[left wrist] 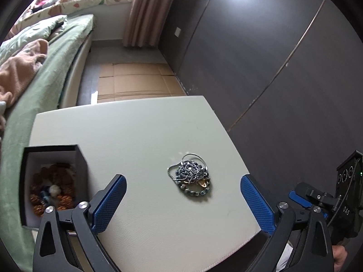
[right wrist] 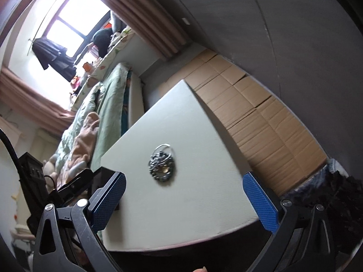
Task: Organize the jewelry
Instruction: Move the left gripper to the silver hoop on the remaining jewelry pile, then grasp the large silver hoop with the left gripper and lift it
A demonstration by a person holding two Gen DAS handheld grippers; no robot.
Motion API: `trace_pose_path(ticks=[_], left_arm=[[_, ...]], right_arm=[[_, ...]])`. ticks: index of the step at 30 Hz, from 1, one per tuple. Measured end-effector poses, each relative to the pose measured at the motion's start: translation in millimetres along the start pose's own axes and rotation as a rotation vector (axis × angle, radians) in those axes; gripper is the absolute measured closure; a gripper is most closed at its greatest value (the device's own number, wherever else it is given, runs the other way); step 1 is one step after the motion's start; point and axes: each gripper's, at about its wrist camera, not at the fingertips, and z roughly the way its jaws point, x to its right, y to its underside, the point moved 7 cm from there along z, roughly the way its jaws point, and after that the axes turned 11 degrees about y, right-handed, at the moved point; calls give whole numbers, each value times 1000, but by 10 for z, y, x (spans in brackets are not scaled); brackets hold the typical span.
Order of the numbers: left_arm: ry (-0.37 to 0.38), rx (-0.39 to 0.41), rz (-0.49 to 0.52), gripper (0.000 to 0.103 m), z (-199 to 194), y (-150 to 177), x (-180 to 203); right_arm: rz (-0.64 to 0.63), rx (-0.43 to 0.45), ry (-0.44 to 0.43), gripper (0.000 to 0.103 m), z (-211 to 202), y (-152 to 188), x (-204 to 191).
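Note:
A tangled heap of jewelry (left wrist: 190, 179), grey-blue bead strings, a thin silver hoop and a gold piece, lies on the pale table top (left wrist: 147, 131). My left gripper (left wrist: 182, 200) hovers just short of it, open, blue pads wide apart with nothing between them. At the table's left edge stands a dark open box (left wrist: 54, 181) holding brown bead strands and a white bead. In the right wrist view the same heap (right wrist: 162, 166) lies mid-table, and my right gripper (right wrist: 183, 200) is open and empty in front of it. The right gripper's body (left wrist: 322, 200) shows at the left view's right edge.
A bed with green covers (left wrist: 52, 72) and a pink blanket (left wrist: 20, 72) runs along the table's left side. Flattened cardboard (left wrist: 136, 81) covers the floor beyond the table. A dark panelled wall (left wrist: 261, 56) stands to the right. Curtains (right wrist: 140, 15) hang by a bright window.

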Motion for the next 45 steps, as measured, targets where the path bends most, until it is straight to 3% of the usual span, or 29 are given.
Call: trace_pose_path(ticks=[3, 18, 32, 34, 38, 41, 45], left_arm=[[7, -35, -2, 21, 156, -6, 7], [-83, -223, 68, 21, 879, -55, 184], [-258, -317, 132, 22, 1302, 69, 149], [-281, -331, 140, 32, 1347, 95, 137], [-280, -316, 137, 38, 1361, 81, 140], [-270, -321, 160, 51, 1344, 77, 167], [-272, -337, 161, 51, 1324, 68, 142]], right_arm=[[14, -3, 10, 0, 28, -3, 86], [83, -48, 21, 0, 169, -24, 337], [118, -65, 63, 0, 189, -7, 517], [122, -68, 62, 0, 194, -2, 522], [130, -75, 64, 0, 203, 4, 534], [128, -76, 63, 0, 207, 7, 537], [121, -81, 56, 0, 222, 16, 490]])
